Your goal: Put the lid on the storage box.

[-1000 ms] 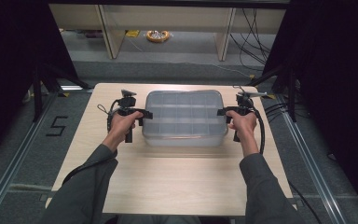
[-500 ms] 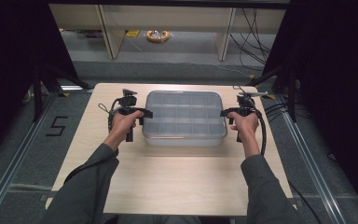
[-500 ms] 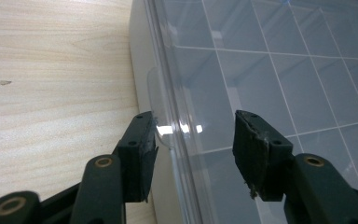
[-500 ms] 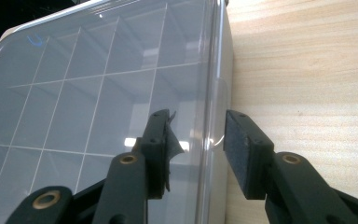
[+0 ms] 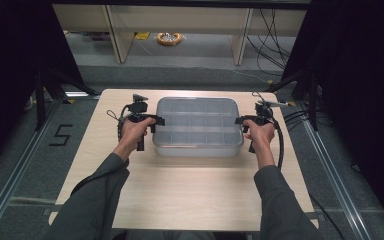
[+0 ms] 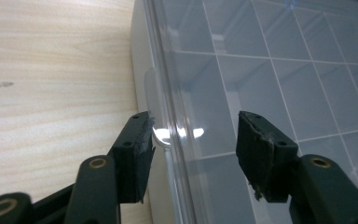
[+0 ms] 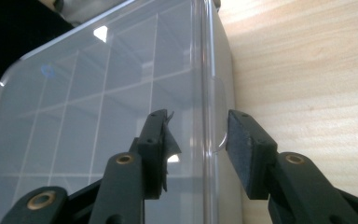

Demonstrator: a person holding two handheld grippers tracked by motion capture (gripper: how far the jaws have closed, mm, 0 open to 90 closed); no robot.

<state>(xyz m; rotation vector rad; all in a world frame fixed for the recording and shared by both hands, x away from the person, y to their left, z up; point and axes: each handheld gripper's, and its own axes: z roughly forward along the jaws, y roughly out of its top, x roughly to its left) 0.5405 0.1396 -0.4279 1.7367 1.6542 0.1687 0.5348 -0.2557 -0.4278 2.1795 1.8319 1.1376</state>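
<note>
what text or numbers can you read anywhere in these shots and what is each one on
"5": a black mark on the grey floor left of the table, seen in the high view.
A small blue mark on the lid of the clear compartment box is too blurred to read.
No readable text on the left gripper, the right gripper or the table.

A pale wooden table (image 5: 180,195) with a light grain carries one thing: a clear, rectangular plastic organiser box (image 5: 198,126) with a closed lid and gridded compartments. It lies flat between the left gripper (image 5: 156,121) and the right gripper (image 5: 240,120), its short ends facing them.
</note>
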